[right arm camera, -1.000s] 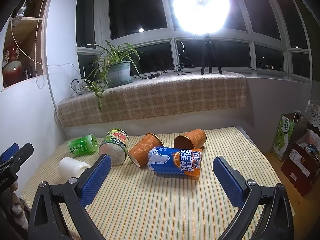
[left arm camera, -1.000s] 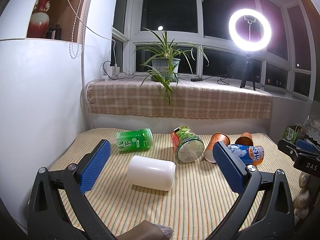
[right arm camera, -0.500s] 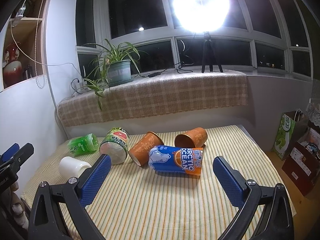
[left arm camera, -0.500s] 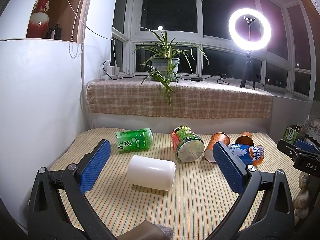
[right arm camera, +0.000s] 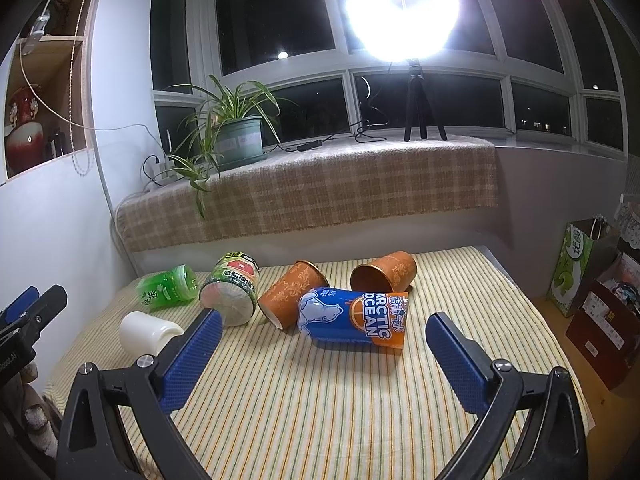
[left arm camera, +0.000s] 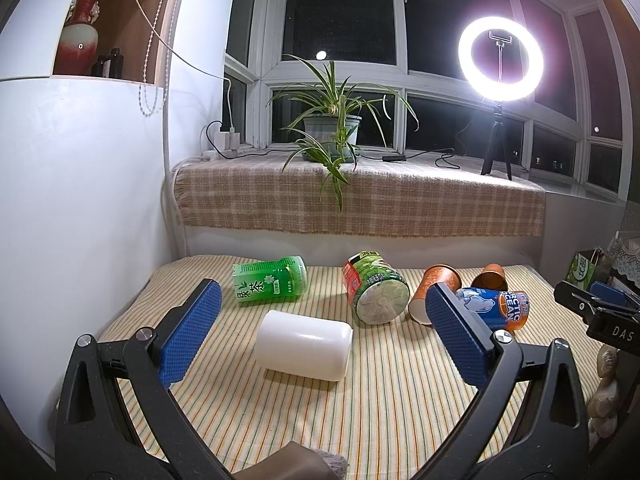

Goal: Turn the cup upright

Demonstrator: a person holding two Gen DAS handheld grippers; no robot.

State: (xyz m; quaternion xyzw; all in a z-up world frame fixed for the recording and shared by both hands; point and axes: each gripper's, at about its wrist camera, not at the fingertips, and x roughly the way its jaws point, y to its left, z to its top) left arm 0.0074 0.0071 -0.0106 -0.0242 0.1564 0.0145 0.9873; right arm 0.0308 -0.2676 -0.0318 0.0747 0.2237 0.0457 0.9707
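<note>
Cups lie on their sides across the striped tabletop (left arm camera: 384, 412): a white cup (left arm camera: 304, 345) nearest the left hand-held gripper (left arm camera: 320, 332), a green one (left arm camera: 270, 285) behind it, and the blue Arctic Ocean cup (right arm camera: 354, 318) ahead of the right hand-held gripper (right arm camera: 324, 354). Both spread wide, holding nothing.
</note>
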